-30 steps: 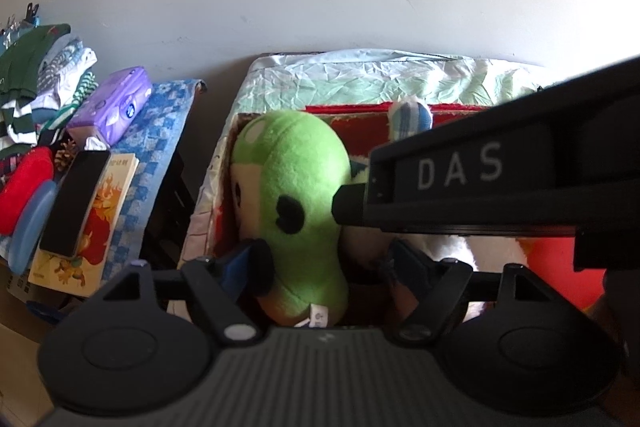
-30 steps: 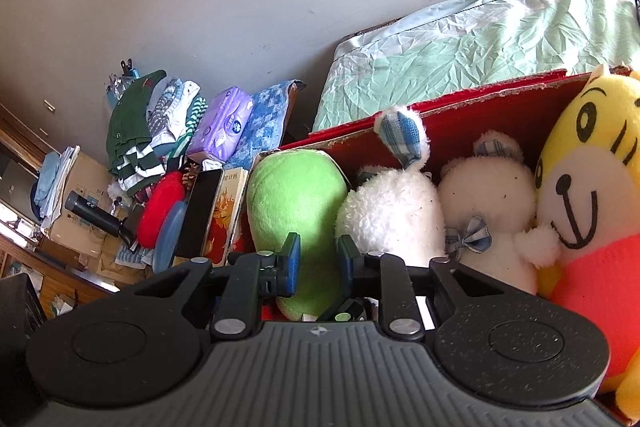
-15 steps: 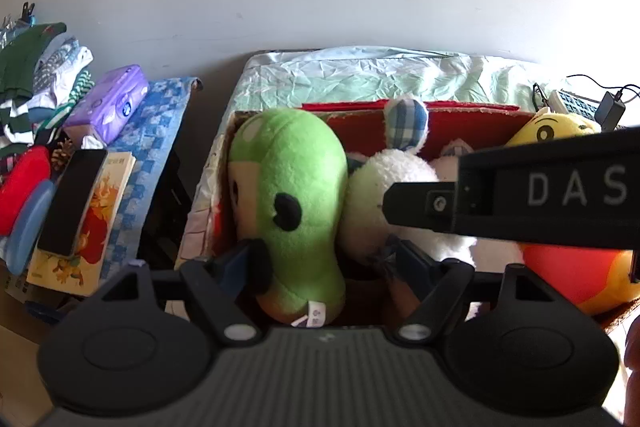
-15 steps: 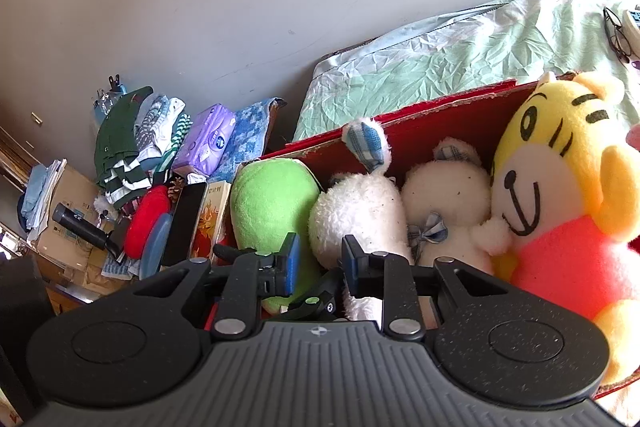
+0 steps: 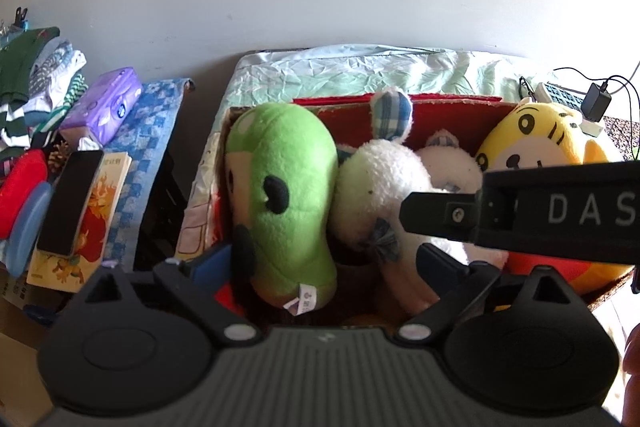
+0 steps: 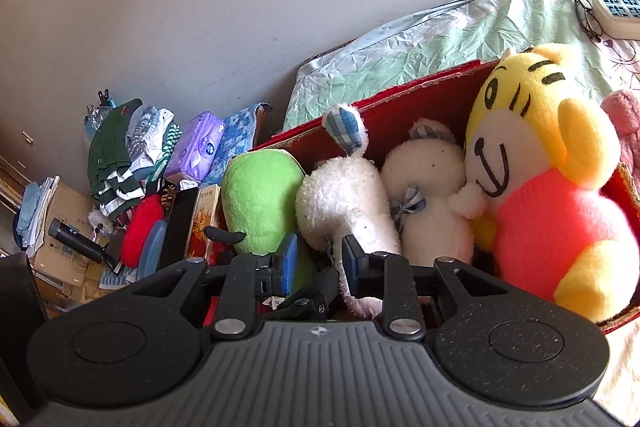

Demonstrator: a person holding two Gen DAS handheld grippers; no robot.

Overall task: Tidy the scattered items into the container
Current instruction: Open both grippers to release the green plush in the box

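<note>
Left tool (image 5: 324,263) opening around green plush (image 5: 284,199) — box (image 5: 448,111) packed.

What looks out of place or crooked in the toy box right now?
The green plush stands on its head, sewn tag at the bottom, leaning against the box's left wall. The white bunny, white bear and yellow tiger sit upright. Nothing looks spilled or torn.
</note>
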